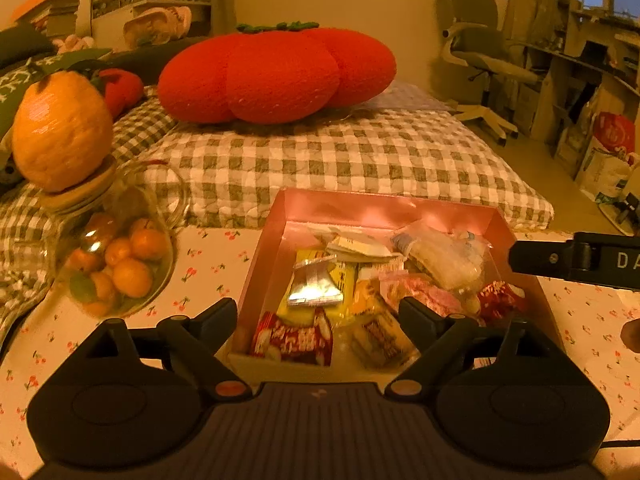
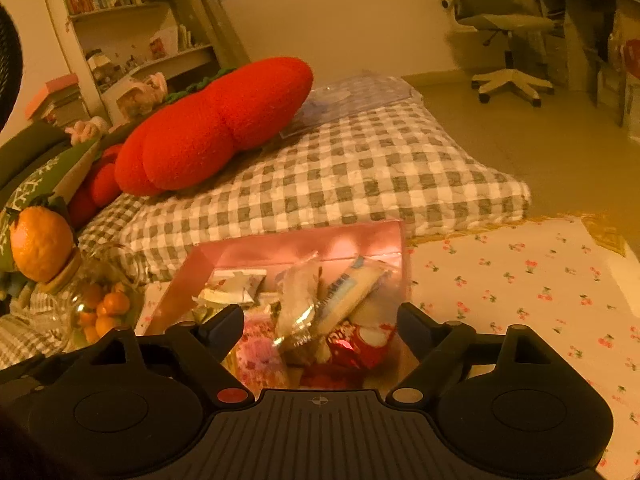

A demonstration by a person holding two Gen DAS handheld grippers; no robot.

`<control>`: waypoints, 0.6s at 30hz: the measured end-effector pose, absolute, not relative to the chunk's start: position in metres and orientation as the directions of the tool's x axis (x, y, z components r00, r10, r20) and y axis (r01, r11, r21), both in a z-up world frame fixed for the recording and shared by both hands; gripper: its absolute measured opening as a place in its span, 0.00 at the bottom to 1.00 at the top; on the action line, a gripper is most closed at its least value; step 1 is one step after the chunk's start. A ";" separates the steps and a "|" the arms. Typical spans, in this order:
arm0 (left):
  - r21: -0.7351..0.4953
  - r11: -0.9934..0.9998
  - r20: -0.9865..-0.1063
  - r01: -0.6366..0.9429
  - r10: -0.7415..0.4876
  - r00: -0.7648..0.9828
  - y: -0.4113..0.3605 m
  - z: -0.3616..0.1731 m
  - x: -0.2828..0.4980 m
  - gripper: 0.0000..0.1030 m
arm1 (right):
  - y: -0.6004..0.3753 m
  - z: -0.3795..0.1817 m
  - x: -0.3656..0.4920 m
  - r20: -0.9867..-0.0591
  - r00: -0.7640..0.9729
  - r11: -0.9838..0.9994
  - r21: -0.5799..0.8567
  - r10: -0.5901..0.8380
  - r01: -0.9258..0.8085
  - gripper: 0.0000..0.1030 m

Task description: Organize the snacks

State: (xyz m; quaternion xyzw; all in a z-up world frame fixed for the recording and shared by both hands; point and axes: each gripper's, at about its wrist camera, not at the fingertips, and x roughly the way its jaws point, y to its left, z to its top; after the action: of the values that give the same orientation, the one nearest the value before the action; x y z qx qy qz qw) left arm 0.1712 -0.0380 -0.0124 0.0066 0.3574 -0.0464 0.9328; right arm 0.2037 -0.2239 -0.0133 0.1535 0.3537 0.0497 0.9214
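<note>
Left wrist — gripper [image 1: 318,314] agape above box [image 1: 384,210]

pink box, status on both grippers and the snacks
Left gripper and right gripper: jaws open, empty, above the pink box. Snack packets piled loose inside. Glass jar of oranges stands left, clear of the box.

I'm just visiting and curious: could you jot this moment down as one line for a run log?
task: organize snacks | left gripper: open, empty | right gripper: open, empty | snack packets: inside pink box | box: on cherry-print cloth
</note>
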 end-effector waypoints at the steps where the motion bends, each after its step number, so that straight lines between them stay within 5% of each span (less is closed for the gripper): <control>1: -0.026 0.996 -0.669 0.088 -0.083 0.739 -0.036 -0.012 0.169 0.85 | -0.225 -0.012 0.201 -0.638 0.745 0.948 0.318 0.198 0.020 0.83; 18: -0.088 0.996 -0.726 0.022 -0.079 0.683 -0.005 -0.012 0.122 0.93 | -0.235 -0.012 0.144 -0.684 0.709 0.954 0.295 0.168 0.058 0.84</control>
State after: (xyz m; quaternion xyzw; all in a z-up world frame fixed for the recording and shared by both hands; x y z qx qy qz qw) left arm 0.1222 -0.0046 -0.0122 -0.0363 0.3972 -0.0275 0.9166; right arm 0.1440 -0.2345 -0.0121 0.1488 0.3800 0.0303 0.9125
